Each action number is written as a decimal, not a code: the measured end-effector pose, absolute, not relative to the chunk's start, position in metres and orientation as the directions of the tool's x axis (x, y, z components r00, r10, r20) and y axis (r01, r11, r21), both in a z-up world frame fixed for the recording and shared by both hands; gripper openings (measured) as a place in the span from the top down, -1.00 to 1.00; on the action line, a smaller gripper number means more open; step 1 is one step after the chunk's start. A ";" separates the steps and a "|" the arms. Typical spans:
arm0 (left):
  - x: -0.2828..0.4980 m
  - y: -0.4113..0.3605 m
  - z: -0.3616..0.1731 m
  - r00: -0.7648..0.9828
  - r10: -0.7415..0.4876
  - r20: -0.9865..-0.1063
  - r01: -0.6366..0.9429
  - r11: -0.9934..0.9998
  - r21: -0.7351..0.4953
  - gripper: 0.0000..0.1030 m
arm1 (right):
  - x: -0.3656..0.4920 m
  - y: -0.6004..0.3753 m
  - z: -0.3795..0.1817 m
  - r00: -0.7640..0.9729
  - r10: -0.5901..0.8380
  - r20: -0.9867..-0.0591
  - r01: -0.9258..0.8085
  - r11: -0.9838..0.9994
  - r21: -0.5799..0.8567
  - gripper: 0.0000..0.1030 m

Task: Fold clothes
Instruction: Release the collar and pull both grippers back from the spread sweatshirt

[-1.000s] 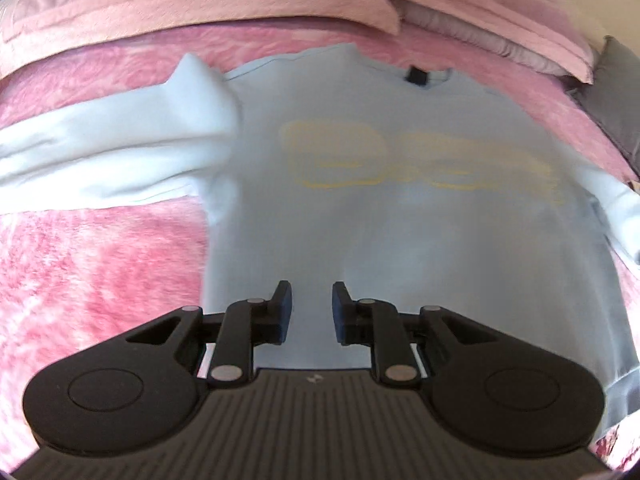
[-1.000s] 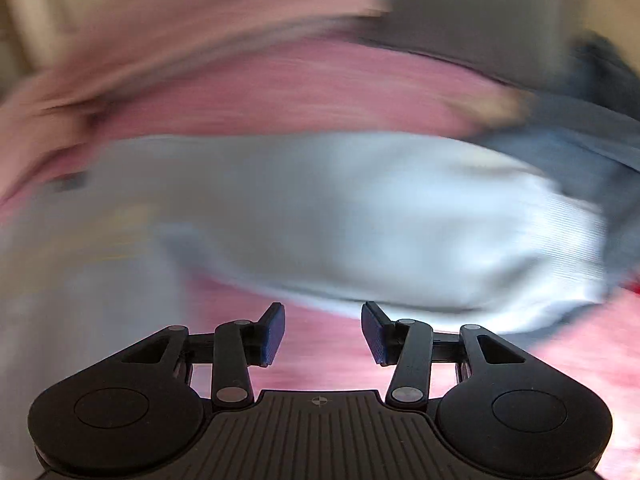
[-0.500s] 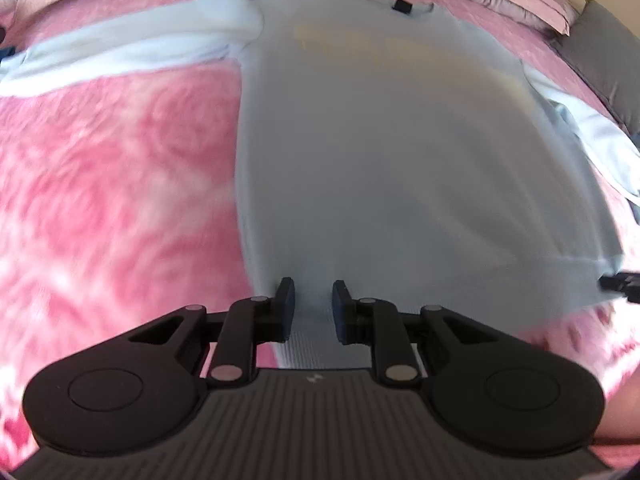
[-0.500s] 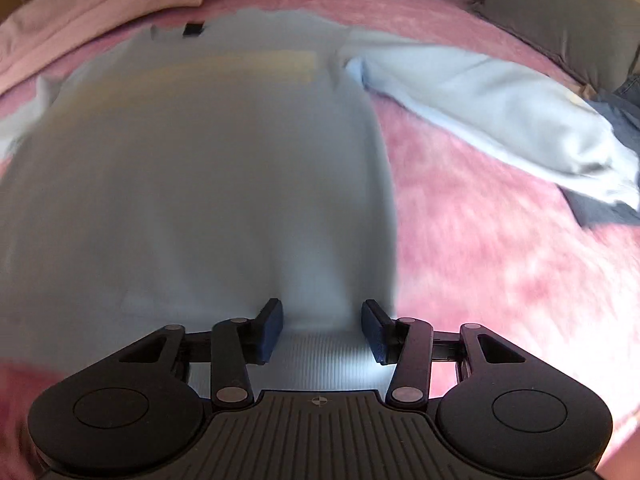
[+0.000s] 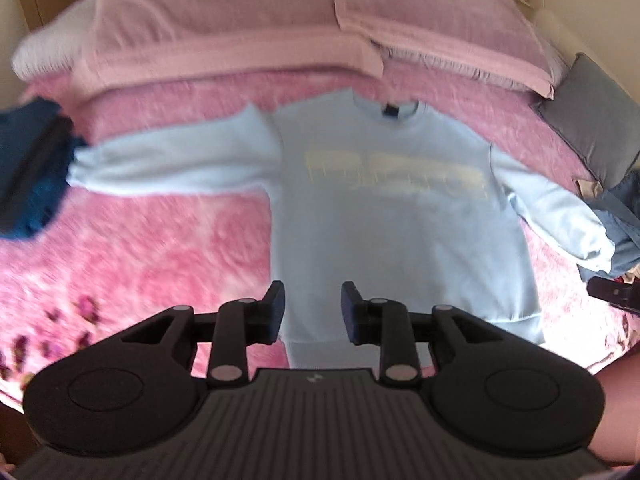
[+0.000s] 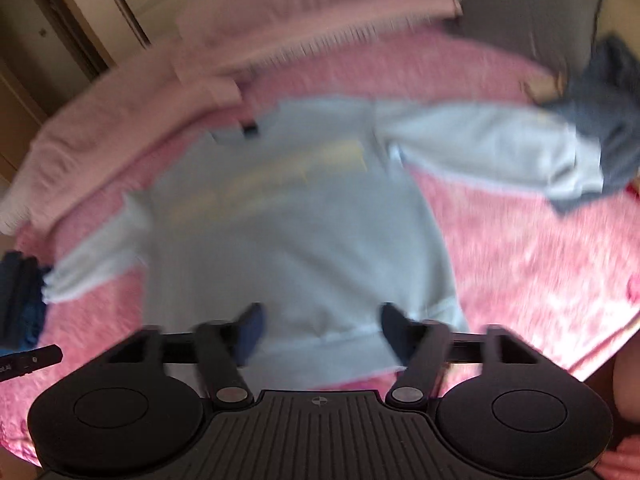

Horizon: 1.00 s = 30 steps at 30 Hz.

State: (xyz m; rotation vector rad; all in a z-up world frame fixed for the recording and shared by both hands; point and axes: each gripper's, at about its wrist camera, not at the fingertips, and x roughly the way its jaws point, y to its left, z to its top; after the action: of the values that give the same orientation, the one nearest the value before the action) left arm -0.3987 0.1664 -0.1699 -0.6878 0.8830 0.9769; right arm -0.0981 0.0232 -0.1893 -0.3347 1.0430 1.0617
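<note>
While sweatshirt lies flat on pink blanket, left gripper and right gripper fingers spread, empty.

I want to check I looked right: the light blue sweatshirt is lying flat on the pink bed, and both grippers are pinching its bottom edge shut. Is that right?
Not quite. The light blue sweatshirt does lie flat on the pink bed, but neither gripper pinches it. The left wrist view shows the left gripper open above the hem, and the right wrist view shows the right gripper open too.
</note>
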 end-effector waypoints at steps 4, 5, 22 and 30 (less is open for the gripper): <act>-0.388 0.142 -0.149 0.261 0.432 -0.863 -0.914 0.397 -0.078 0.39 | -0.112 0.009 -0.155 0.109 0.555 -0.824 -0.872 0.452 0.190 -0.44; -0.386 0.136 -0.144 0.256 0.439 -0.861 -0.916 0.394 -0.072 0.39 | -0.120 0.001 -0.151 0.107 0.552 -0.827 -0.878 0.443 0.182 -0.44; -0.314 -0.017 -0.097 0.180 0.543 -0.820 -0.958 0.285 -0.021 0.29 | -0.073 -0.111 -0.124 0.085 0.570 -0.817 -0.958 0.271 0.090 -0.43; -0.320 -0.083 -0.086 0.108 0.566 -0.818 -0.975 0.222 0.026 0.18 | -0.066 -0.153 -0.125 0.020 0.540 -0.841 -0.973 0.205 0.108 -0.43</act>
State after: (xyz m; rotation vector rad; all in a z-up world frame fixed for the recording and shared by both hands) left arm -0.3203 -0.0826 -0.0865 -0.6224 0.8212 1.2476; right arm -0.0660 -0.1526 -0.1252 -0.6039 0.9151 1.2909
